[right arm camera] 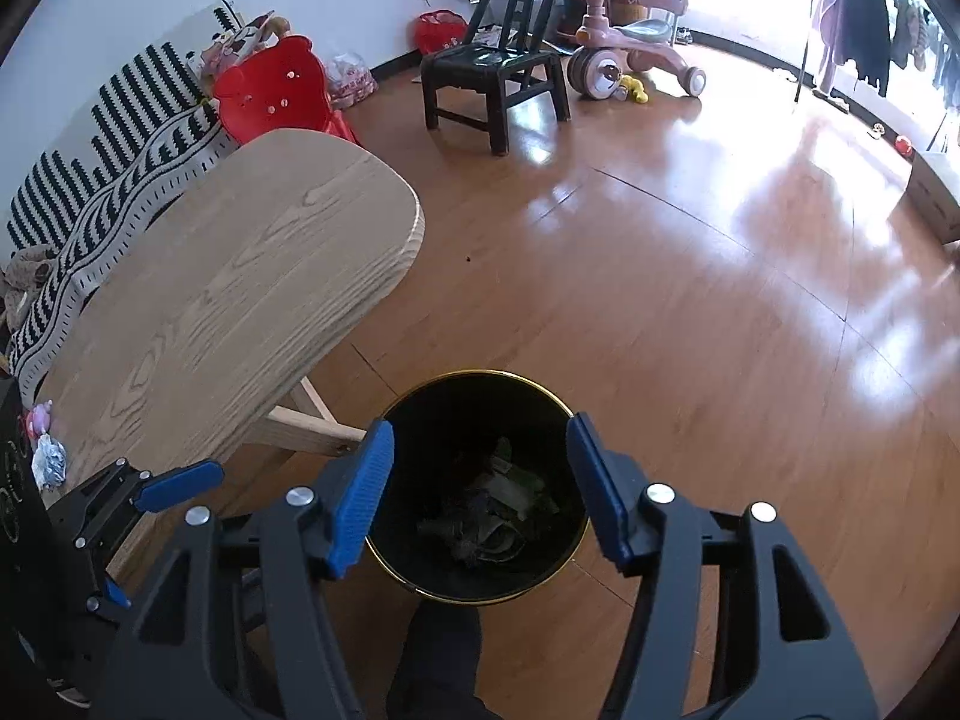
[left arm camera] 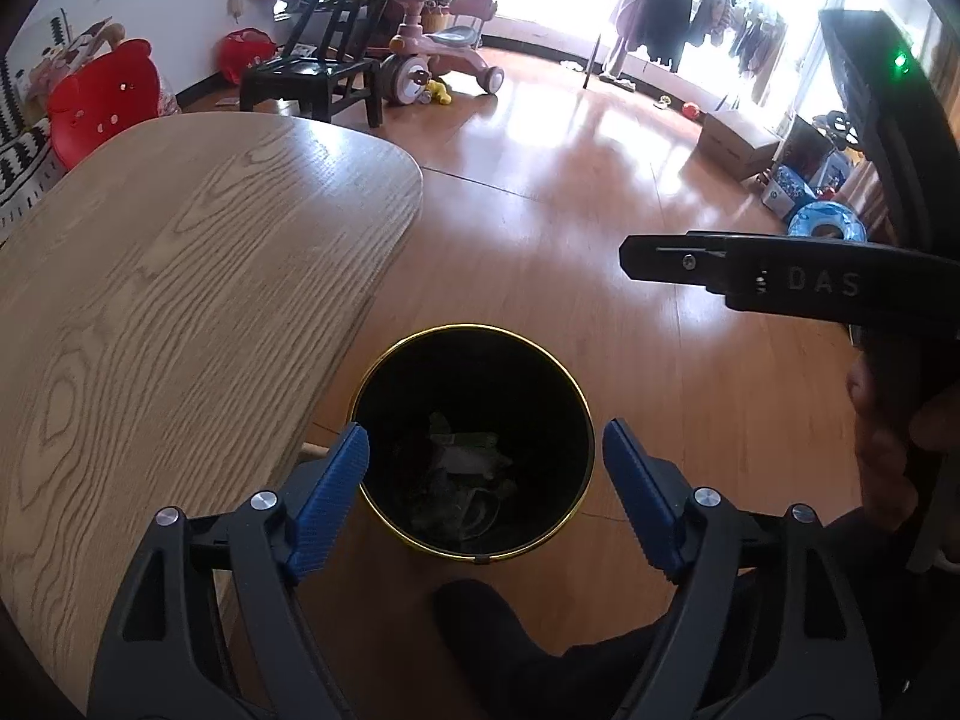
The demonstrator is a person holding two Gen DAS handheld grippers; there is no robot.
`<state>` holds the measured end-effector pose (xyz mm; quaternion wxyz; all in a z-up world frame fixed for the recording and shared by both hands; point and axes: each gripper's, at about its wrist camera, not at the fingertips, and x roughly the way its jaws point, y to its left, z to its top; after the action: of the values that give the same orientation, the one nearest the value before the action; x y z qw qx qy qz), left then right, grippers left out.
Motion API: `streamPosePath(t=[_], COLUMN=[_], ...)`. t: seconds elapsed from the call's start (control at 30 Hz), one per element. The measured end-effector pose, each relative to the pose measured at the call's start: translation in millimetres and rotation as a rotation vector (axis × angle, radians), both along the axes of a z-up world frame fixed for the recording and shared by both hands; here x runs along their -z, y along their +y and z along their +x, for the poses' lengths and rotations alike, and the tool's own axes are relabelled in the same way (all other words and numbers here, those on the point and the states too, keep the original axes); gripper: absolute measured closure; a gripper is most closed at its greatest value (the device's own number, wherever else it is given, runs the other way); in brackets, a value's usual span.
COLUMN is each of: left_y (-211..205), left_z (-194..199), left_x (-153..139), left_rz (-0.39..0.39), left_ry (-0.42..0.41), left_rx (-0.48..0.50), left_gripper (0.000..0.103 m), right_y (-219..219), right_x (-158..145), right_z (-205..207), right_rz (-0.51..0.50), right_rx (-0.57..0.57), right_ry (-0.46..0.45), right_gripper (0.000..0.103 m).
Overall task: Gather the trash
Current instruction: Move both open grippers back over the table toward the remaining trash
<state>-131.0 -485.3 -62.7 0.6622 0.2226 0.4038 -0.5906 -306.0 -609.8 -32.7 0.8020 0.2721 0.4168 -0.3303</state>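
Two tongs: the left tongs (left arm camera: 483, 504) and the right tongs (right arm camera: 480, 495). One gold-rimmed black bin (right arm camera: 384, 546) with crumpled scraps (right arm camera: 498, 516) too jumbled to count. One tabletop (right arm camera: 240, 288), one black chair (right arm camera: 498, 69), one red seat (right arm camera: 273, 90), one pink ride-on trike (right arm camera: 630, 45).

The right gripper (right arm camera: 480, 489) hung with its blue ribbed fingers (right arm camera: 363, 498) spread and nothing between them. Below the gap stood a round black bin with a gold rim (right arm camera: 414, 585) holding crumpled trash (right arm camera: 492, 516); left of the fingers lay the light oak tabletop (right arm camera: 240, 288).
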Motion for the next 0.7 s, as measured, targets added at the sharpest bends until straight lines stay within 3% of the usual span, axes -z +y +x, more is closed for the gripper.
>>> streamPosePath(t=[0.17, 0.3, 0.47, 0.7], left_y=[34.2, 79.1, 160.7, 288.7], left_z=[9.6, 31.3, 82.7, 158.1], left_x=[-26.6, -51.7, -75.2, -78.8], left_rz=[-0.059, -0.104, -0.135, -0.108], left_ry=[-0.01, -0.05, -0.105, -0.147], left_rx=[-0.021, -0.085, -0.265, -0.548], left_gripper=[0.013, 0.009, 0.007, 0.007], right_y=[10.2, 36.7, 88.9, 180.5], right_x=[-10.3, -25.9, -38.9, -48.6], right_z=[15.6, 47.3, 106.7, 201.6], right_rz=[-0.027, -0.059, -0.091, -0.061], right_rx=[-0.021, -0.104, -0.23, -0.463], right_ry=[-0.034, -0.078, -0.135, -0.191], right_gripper=[0.041, 0.04, 0.037, 0.037])
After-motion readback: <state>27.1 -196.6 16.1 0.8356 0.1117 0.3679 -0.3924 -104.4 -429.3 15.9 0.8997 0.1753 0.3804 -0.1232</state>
